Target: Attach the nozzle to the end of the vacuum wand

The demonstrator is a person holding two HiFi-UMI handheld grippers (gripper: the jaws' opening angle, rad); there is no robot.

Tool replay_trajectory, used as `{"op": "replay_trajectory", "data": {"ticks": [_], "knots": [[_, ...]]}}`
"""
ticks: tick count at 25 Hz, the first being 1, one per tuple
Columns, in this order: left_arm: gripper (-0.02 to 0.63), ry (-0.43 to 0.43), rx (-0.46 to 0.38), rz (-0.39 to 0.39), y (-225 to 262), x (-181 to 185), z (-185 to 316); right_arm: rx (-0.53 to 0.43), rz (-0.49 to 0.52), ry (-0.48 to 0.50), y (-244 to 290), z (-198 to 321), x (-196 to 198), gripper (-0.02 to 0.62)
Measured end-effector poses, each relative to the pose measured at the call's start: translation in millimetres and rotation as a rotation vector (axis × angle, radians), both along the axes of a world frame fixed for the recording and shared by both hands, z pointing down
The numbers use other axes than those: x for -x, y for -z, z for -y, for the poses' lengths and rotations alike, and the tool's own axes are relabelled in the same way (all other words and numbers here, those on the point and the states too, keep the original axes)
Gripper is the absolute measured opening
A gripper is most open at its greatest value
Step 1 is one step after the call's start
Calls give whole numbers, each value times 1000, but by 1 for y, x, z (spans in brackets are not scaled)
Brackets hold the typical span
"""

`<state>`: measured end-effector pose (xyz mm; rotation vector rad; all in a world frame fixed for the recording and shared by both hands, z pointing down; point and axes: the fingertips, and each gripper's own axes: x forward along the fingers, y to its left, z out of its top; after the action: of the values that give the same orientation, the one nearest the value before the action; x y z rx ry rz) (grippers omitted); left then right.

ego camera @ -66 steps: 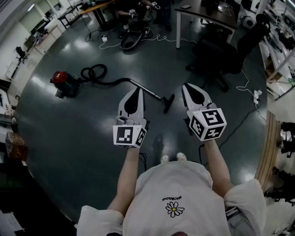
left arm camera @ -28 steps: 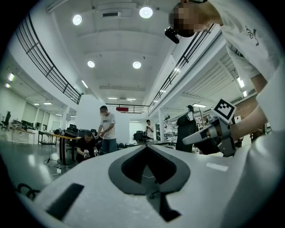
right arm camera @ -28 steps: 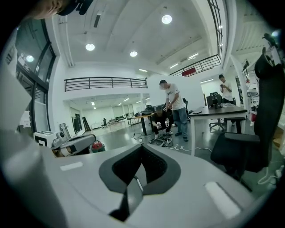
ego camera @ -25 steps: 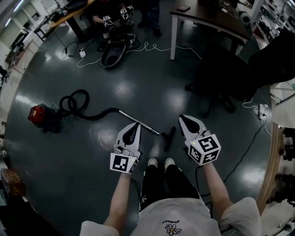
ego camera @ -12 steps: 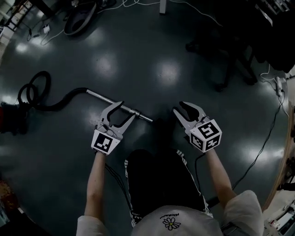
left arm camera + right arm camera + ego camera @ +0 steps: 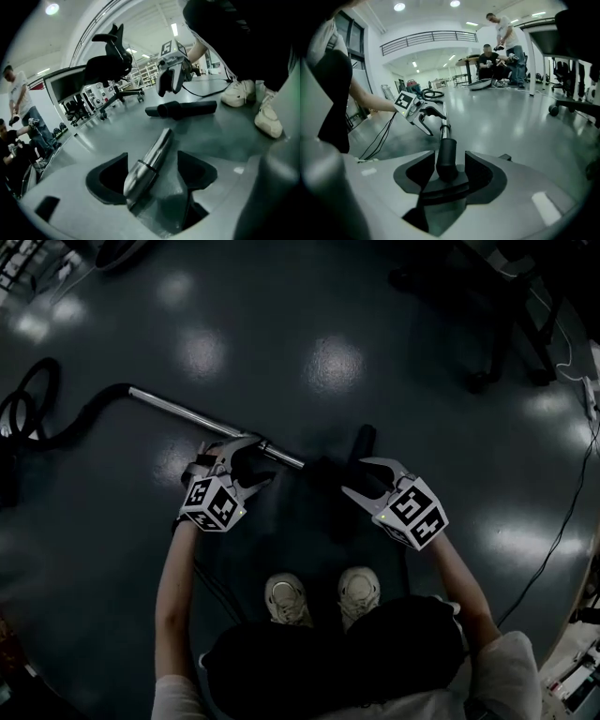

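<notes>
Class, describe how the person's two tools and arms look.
The left tool and right tool are pale grey, forked jaws lined black, opening, the wand between the left's, the nozzle between the right's. Each bears a white cube with black square markers. Black cables trail from the left one. Short white sleeves.

Dim head view, glare patches on glossy floor (image 6: 328, 362), bright ceiling lights (image 6: 399, 7), fisheye warp, dark vignetted corners

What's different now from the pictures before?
Both grippers dropped to the floor, jaws opening: the left gripper now straddles the wand, the right gripper the nozzle, neither gripped yet. Wand and nozzle still lie unjoined on the floor.
</notes>
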<state>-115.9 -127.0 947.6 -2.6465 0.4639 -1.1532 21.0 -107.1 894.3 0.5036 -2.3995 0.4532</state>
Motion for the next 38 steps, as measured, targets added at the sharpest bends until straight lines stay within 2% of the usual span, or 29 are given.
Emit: {"op": "replay_trajectory", "data": {"ticks": [3,6,9,12,16,21,23,26,28,29,30,33,35,36,38], "knots": [[327,-6,-48,67,-17,8,7,-4,-51,65,-16,-8,12,213],[313,17,-94,73,-23,4,21,-24,-132,129,-34,-9,15,212],[270,23,-139,84,-25,-1,32,-47,-175,145,-44,-6,19,190],[256,7,-182,100,-26,0,34,5,-174,131,-50,-4,31,184],[247,1,-202,112,-25,-2,34,71,-226,227,-57,-3,42,180],[233,-8,-230,126,-15,2,31,91,-238,297,-56,-5,47,179],[228,-4,-238,128,-13,2,30,79,-203,305,-54,-5,48,179],[227,8,-230,71,-3,-4,29,54,-138,281,-51,0,47,179],[185,4,-226,-32,12,-16,25,42,-114,258,-49,6,46,178],[25,4,-238,-87,19,-23,24,40,-93,255,-47,8,47,178],[3,5,-260,-106,22,-30,25,40,-74,250,-44,11,50,176],[4,-23,-324,27,8,-35,31,5,-98,249,-44,16,59,176],[11,-30,-306,36,7,-31,29,-14,-116,264,-46,15,61,176],[40,-31,-291,36,7,-27,29,-11,-117,268,-46,15,60,176],[167,-34,-264,79,-1,-13,32,-7,-118,268,-45,17,56,176]]}}
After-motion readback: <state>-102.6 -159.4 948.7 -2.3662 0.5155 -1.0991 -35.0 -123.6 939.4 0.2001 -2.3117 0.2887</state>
